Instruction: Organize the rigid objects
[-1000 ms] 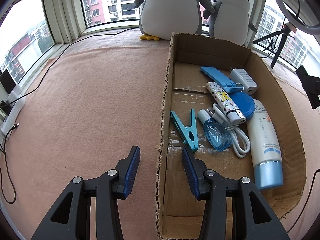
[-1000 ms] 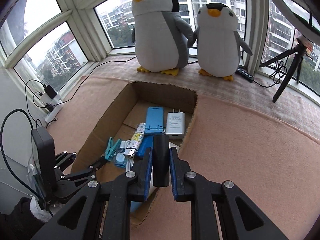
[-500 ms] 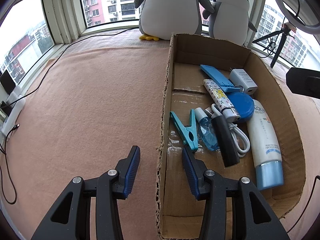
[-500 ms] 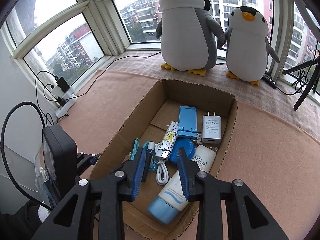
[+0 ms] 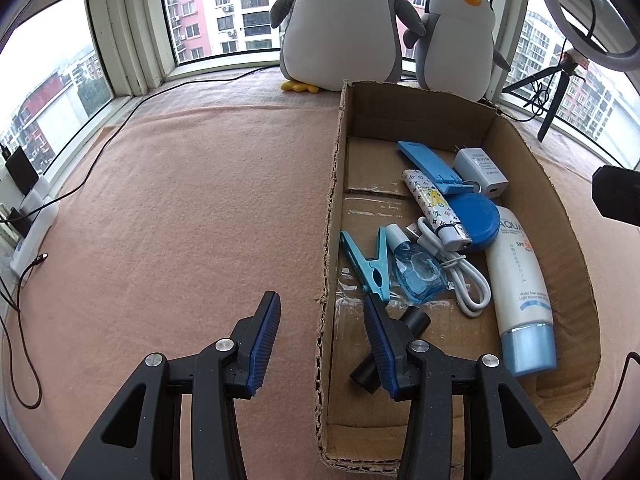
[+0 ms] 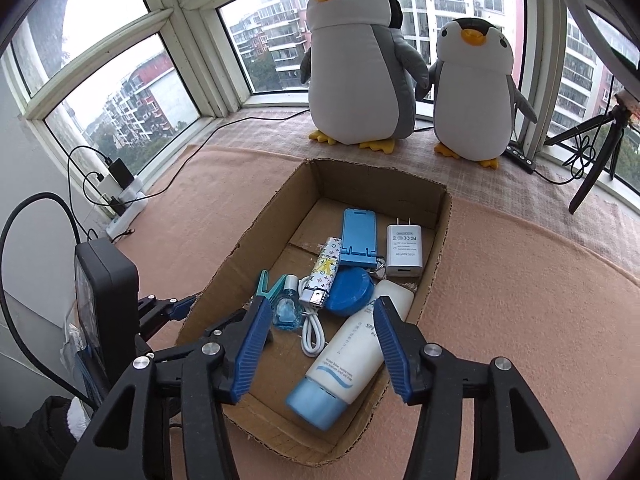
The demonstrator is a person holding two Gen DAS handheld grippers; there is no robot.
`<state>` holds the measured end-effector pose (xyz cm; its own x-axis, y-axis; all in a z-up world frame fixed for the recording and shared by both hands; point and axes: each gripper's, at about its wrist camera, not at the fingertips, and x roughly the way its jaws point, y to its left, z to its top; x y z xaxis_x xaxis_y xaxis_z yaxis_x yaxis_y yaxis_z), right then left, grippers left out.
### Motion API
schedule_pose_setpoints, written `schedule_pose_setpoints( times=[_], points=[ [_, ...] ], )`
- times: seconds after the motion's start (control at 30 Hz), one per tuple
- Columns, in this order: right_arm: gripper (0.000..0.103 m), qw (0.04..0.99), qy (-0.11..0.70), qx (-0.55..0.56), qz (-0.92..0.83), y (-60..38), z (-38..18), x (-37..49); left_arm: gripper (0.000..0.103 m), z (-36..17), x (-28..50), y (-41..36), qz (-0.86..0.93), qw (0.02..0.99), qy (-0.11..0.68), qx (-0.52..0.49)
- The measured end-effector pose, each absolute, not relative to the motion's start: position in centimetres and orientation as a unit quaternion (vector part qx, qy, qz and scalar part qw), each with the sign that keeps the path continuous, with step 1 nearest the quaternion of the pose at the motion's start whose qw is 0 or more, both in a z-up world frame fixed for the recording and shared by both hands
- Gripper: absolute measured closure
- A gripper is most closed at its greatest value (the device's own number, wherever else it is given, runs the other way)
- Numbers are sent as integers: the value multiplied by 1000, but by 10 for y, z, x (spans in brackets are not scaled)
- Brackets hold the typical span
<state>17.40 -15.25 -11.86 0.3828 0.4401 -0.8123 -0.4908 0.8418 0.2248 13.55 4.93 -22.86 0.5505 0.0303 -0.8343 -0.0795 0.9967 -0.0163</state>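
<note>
An open cardboard box (image 5: 334,184) lies on the pink blanket. In it are a teal clip (image 5: 370,262), a small blue bottle (image 5: 418,270), a white cable (image 5: 466,276), a patterned lighter (image 5: 434,210), a round blue tin (image 5: 478,220), a white sunscreen tube (image 5: 520,276), a blue stand (image 5: 430,166) and a white charger (image 5: 482,168). A black cylinder (image 5: 416,318) lies at the box's near end, partly behind my left gripper's finger. My left gripper (image 5: 320,308) is open, straddling the box's left wall. Above the box's near end hangs my right gripper (image 6: 322,312), open with nothing in it.
Two plush penguins (image 6: 360,68) stand on the sill behind the box. A tripod (image 6: 592,152) is at the right. Cables and a power strip (image 5: 32,236) run along the left edge. Pink blanket (image 5: 180,208) stretches left of the box.
The right gripper opened and let go of the black cylinder. It landed in the box, then rolled toward the near end beside my left gripper's finger. The left gripper stayed put.
</note>
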Motion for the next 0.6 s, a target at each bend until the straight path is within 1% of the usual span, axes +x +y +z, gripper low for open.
schedule_pose_setpoints(
  times=[0.17,0.3,0.43,0.47,0.5,0.57,0.6],
  points=[
    [49,840,472,-26,267,-163,-111,166,55,-209,129,46,30,888,457,-23],
    [42,851,459,-17,255,-174,-101,155,55,-188,119,44,27,897,440,-24],
    [39,866,440,-6,236,-188,-88,142,55,-166,107,40,24,907,421,-24],
    [37,870,435,-3,230,-192,-84,140,54,-161,104,38,23,909,416,-24],
    [34,874,431,2,224,-196,-81,137,54,-154,100,36,22,911,410,-24],
    [31,881,421,11,214,-203,-75,131,48,-143,93,33,19,916,400,-22],
    [30,885,417,13,208,-207,-73,129,47,-138,90,31,19,919,394,-20]
  ],
)
